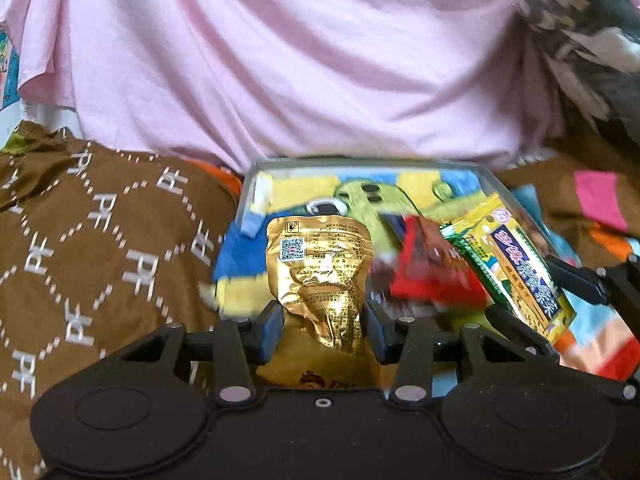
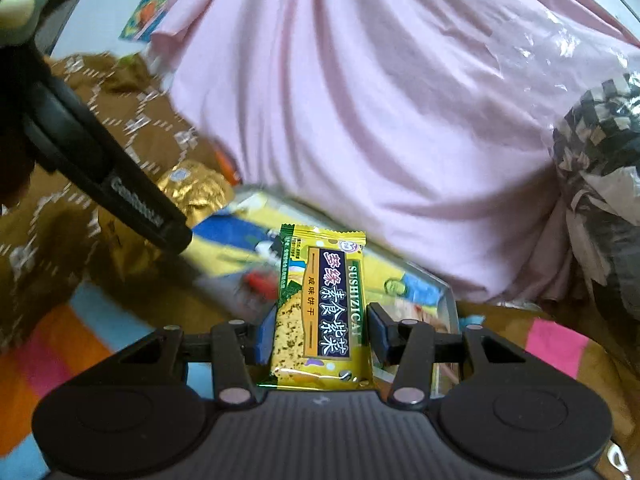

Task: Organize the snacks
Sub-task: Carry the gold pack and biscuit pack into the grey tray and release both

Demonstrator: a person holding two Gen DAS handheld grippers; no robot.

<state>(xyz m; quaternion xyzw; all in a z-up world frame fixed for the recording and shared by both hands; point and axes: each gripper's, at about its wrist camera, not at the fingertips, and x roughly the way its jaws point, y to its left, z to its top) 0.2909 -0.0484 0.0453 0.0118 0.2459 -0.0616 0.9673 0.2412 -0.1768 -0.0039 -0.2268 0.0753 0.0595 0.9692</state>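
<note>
My left gripper (image 1: 324,322) is shut on a crinkled gold foil pouch (image 1: 320,260), its blue pads pinching the pouch's lower half. The pouch hangs upright over a clear shallow box (image 1: 360,162). My right gripper (image 2: 320,334) is shut on a yellow-green cracker packet (image 2: 322,300), held upright above the same box (image 2: 448,300). A red packet (image 1: 428,268) lies blurred inside the box. In the left wrist view the cracker packet (image 1: 516,264) shows at the right. In the right wrist view the gold pouch (image 2: 192,188) shows behind the left gripper's black finger (image 2: 120,184).
A large pink cloth (image 1: 300,60) rises right behind the box. A brown patterned cloth (image 1: 100,240) lies to the left, and a bright cartoon blanket (image 2: 60,344) is under everything. A black-and-white checked item in clear plastic (image 2: 600,132) sits at the right.
</note>
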